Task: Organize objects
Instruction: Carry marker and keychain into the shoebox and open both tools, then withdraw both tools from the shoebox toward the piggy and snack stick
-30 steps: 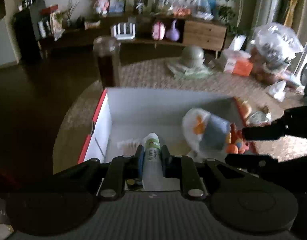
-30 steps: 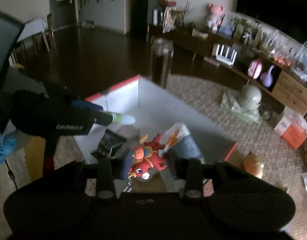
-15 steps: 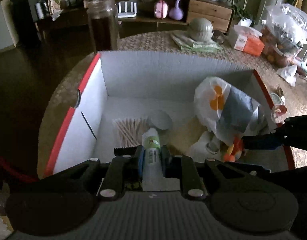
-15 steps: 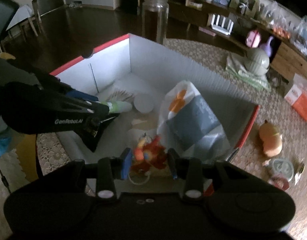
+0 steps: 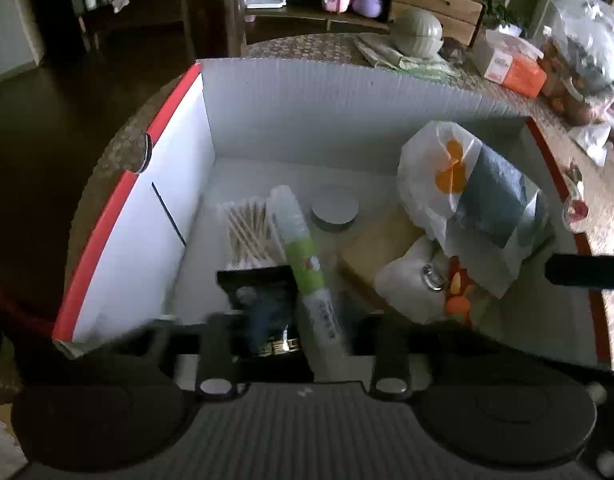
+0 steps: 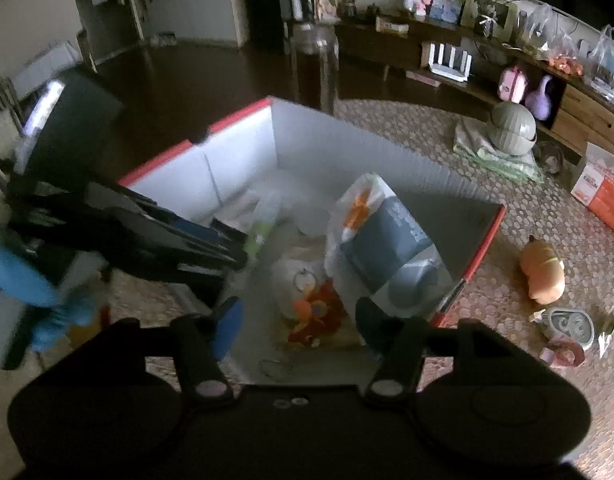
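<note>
Box (image 5: 347, 92) now holds released tube (image 5: 303, 260), toy (image 6: 315, 314).

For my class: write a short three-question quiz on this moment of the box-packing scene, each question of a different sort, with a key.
1. True or false: the left gripper has its pads pressed tight on the green-labelled tube.
2. Multiple choice: where does the red and orange toy lie? A) on the table beside the box; B) inside the box, next to the white plastic bag; C) on the far shelf.
3. Fill in: the orange plush lies ______ the box.

Key
1. False: the jaws are opening and the tube lies between them in the box.
2. B. It lies between the opening jaws of the right gripper.
3. Outside, on the tablecloth.
</note>
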The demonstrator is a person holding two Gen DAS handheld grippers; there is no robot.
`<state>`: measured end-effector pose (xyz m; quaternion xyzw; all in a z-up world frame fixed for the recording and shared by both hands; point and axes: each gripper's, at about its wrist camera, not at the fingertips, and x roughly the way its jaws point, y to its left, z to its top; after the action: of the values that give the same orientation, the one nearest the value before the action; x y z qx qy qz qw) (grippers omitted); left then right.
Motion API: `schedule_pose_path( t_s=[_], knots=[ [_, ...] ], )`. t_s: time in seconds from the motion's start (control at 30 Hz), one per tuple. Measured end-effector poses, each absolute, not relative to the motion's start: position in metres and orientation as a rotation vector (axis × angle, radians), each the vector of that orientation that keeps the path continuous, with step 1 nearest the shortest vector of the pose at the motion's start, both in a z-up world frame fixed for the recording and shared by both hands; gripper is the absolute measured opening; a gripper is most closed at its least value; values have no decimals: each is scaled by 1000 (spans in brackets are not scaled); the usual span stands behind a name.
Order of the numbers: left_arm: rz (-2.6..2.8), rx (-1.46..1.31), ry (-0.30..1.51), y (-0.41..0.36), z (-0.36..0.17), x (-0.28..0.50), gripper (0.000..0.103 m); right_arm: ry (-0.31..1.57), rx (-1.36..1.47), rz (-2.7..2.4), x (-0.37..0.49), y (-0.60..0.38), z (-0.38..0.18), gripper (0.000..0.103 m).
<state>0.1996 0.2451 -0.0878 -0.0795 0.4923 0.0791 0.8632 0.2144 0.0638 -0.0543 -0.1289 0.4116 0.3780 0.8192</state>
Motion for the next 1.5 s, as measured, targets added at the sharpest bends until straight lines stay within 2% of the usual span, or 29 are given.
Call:
schedule_pose_path(
  t_s=[0.03,0.07,0.3,0.93,1.13,1.2,1.23,1.5],
  knots=[
    [156,-174,1022,245,-86,199,80,870,-263,815,212,61,-51,65],
    [156,-174,1009,243,-84,197,82,865,-257,818,209,57,-47,66],
    [172,-185,1002,233,-74,193,82,812,-198,840,188,17,-19,75],
    [108,-262,866,163,1,173,82,806,-131,641,204,-141,-13,81],
    [34,-235,862,120,10,194,90,829,-112,562,228,-180,-19,82],
    [3,-240,861,106,11,206,101,834,-106,544,236,-192,-21,82],
    [-11,-238,860,99,11,212,103,837,-104,534,241,-198,-21,82],
    [-86,-189,887,37,21,284,103,877,-44,418,302,-241,-23,82]
  ],
)
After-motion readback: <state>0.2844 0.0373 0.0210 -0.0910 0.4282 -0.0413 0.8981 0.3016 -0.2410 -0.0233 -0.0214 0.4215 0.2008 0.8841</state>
